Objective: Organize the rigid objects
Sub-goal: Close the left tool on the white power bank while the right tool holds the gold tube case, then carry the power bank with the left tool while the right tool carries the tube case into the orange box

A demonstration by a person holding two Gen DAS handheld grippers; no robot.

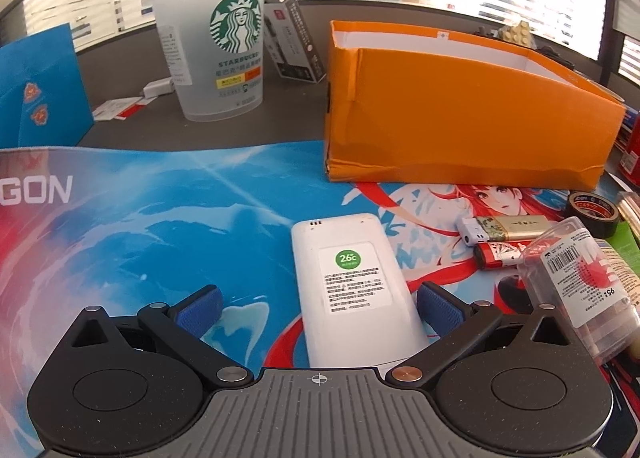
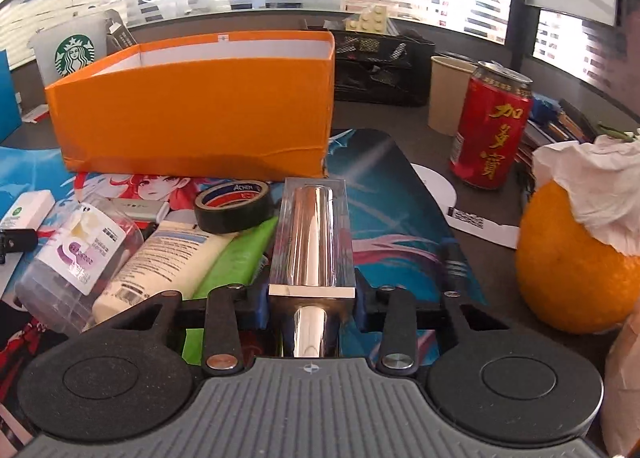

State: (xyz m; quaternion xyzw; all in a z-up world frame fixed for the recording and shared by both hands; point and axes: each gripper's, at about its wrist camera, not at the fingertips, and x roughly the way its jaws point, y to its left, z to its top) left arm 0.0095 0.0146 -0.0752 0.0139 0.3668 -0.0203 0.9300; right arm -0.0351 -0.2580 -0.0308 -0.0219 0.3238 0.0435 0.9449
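Observation:
In the right wrist view my right gripper [image 2: 312, 306] is shut on a clear block with a chrome cylinder inside [image 2: 312, 234]. The blue pads press its near end from both sides and it points away toward the open orange box [image 2: 192, 110]. In the left wrist view my left gripper [image 1: 320, 308] stands open over the printed mat. A white remote [image 1: 348, 290] lies face down between its fingers, nearer the right pad, with the left pad well apart from it. The orange box [image 1: 460, 118] stands just beyond.
A black tape roll [image 2: 234, 206], cream tube [image 2: 168, 262], green tube [image 2: 236, 258], clear plastic container [image 2: 76, 258] and two lighters [image 1: 504, 228] crowd the mat. A red can [image 2: 488, 126], paper cup [image 2: 448, 94] and orange fruit [image 2: 572, 266] stand right. A Starbucks cup [image 1: 216, 50] stands back left.

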